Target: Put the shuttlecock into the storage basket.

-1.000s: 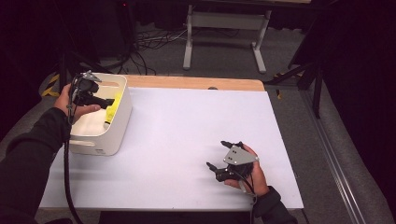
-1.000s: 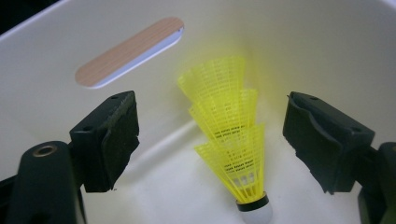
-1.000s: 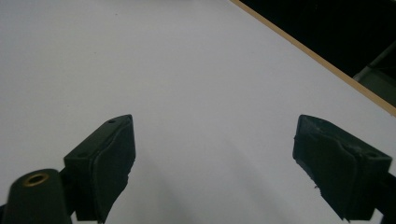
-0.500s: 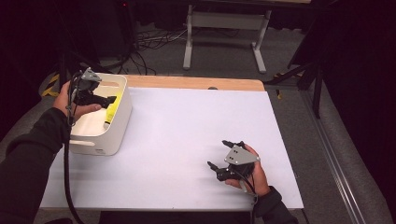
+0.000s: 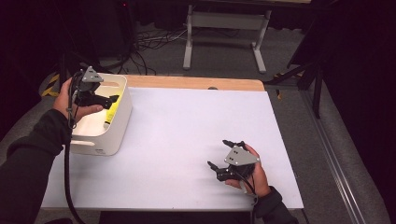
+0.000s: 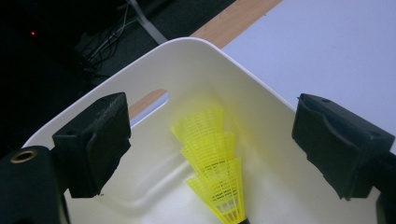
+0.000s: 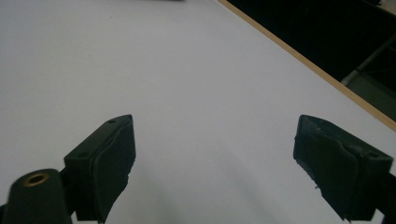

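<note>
A stack of yellow shuttlecocks (image 6: 215, 170) lies inside the white bin (image 5: 122, 116), leaning along its right-hand inner wall with the mesh skirts nested one into the next and a dark cork tip just at the bottom edge of the left gripper view. Above the bin's open top hangs the left claw (image 6: 210, 140), its jaws spread wide and holding nothing, one on each side of the stack but clear of it. Judging by this, the shuttlecocks are already in the bin and the drop is done; what may be left is only to draw the hand away.

The bin sits at the left edge of the white desk (image 5: 187, 126). Well apart, near the front right of the desk, the right claw (image 5: 224, 156) rests low with its jaws also spread and empty.

The high view gives only a yellow sliver at the bin wall; the left gripper view reveals the nested skirts and the bin's handle slot. The right gripper view offers bare desk between its jaws.
</note>
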The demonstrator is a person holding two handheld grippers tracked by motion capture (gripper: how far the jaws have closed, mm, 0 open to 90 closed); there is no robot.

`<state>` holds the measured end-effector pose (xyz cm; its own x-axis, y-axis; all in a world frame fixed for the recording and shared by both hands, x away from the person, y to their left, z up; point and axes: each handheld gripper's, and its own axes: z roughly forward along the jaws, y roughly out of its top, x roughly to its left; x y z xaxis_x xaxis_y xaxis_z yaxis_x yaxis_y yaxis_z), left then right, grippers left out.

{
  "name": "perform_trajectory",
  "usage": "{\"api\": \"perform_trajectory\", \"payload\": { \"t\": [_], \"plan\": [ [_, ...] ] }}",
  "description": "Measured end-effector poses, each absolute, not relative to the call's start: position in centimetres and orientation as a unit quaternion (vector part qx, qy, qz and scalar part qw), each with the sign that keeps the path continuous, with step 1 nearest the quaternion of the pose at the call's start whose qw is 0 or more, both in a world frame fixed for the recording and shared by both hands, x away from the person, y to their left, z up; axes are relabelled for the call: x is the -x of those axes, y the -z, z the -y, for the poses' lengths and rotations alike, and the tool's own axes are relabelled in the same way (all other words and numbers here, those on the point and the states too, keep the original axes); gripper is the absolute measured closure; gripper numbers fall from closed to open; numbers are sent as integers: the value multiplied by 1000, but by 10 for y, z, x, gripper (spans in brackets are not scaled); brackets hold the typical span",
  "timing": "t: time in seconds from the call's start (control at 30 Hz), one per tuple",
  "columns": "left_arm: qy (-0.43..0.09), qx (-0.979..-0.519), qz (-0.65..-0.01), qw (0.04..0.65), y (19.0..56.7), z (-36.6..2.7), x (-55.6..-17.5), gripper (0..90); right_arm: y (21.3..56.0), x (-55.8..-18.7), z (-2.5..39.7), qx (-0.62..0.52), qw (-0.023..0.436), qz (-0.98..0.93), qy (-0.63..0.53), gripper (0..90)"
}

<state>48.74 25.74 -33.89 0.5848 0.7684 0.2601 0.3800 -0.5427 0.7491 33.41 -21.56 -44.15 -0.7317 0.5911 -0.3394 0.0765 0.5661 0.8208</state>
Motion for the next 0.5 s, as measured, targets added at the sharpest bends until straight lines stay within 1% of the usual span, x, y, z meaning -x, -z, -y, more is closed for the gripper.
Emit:
{"api": "perform_trajectory", "payload": {
  "t": [0.17, 0.4, 0.5],
  "plan": [
    [-297, -817, -347, 352, 336, -257, -483, 111, 441, -334, 216, -202, 310, -829, -419, 136],
    [-310, -811, -344, 358, 336, -255, -479, 102, 441, -334, 216, -202, 313, -830, -416, 136],
    [-312, -804, -341, 374, 334, -254, -475, 101, 441, -335, 217, -205, 313, -829, -415, 136]
  ]
}}
